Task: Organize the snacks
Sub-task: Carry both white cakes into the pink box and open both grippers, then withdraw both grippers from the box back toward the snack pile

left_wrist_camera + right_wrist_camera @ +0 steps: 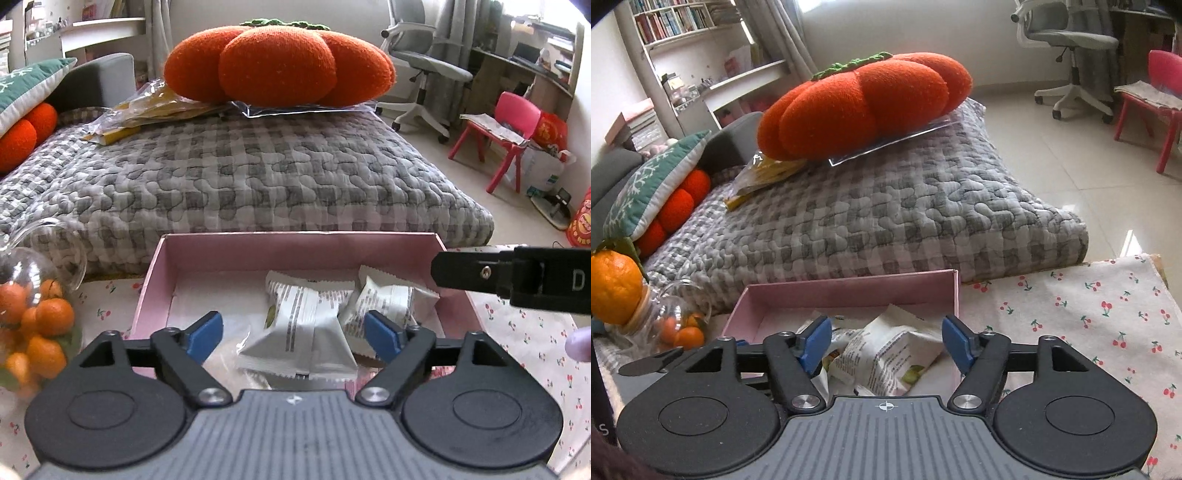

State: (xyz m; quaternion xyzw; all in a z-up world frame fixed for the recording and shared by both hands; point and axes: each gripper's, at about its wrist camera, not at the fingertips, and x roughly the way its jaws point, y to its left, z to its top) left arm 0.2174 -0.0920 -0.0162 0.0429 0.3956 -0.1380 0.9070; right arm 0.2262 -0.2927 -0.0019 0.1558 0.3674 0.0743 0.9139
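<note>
**A:** What are the claws doing?

**B:** The left gripper has its blue pads spread wide, gripping nothing. A silver-white snack packet lies loose between and just beyond the pads, not pinched. The right gripper is also spread, with a crumpled white packet lying free in the gap between its pads.

**B:** No earlier picture is available, so I describe only how things lie now.

**A:** And where are the snacks, going outward from the claws?

**B:** Both packets, plus a third packet just ahead and to the right of the left claw, rest inside a shallow pink box. The box's far wall stands just beyond the fingertips. To the left of the left claw sits a glass jar of small oranges. The box stands on a cherry-print cloth, which stretches away right of the right claw. Well beyond, a grey checked quilt carries a big orange pumpkin cushion.

**A:** How should this step be done well?

**B:** My judgement: the packets look already delivered. Lift each claw straight up with the pads wide, so no wrapper edge snags and gets dragged out. The two claws are close; withdraw them apart to avoid knocking.
</note>
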